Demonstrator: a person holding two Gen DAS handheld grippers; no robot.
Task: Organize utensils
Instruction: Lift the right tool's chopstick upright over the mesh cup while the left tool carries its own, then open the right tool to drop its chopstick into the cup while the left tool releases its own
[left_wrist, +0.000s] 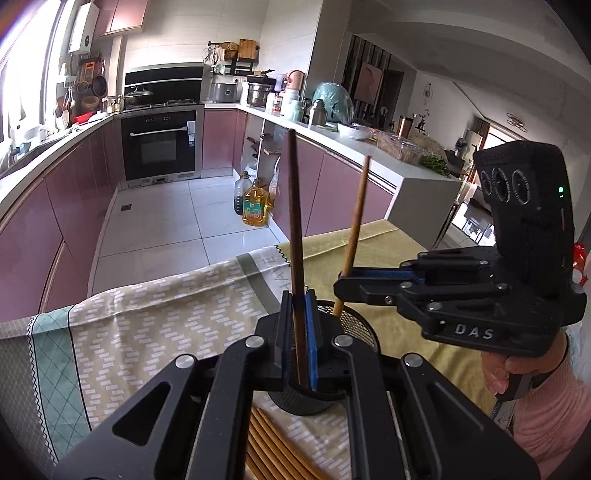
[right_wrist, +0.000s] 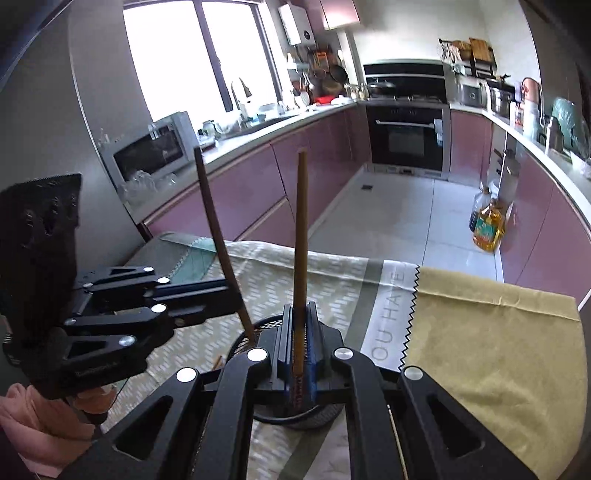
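i have 2 chopsticks in hand. the dark brown wooden chopstick (left_wrist: 295, 229) stands nearly upright, pinched low on its shaft by my left gripper (left_wrist: 300, 339), its tip down inside the black wire-mesh cylindrical holder (left_wrist: 360, 328). the lighter tan wooden chopstick (right_wrist: 301, 236) is clenched the same way in my right gripper (right_wrist: 300, 345), tip at the holder's mouth. both look light, stiff and smooth, so i judge they could pivot between the pads; the low grip seems right for steering tips in. more tan loose chopsticks (left_wrist: 273, 443) lie flat at 6 o'clock of the holder, on the patterned beige tablecloth (left_wrist: 155, 325). a plain mustard-yellow cloth (right_wrist: 491, 332) lies at 3 o'clock.
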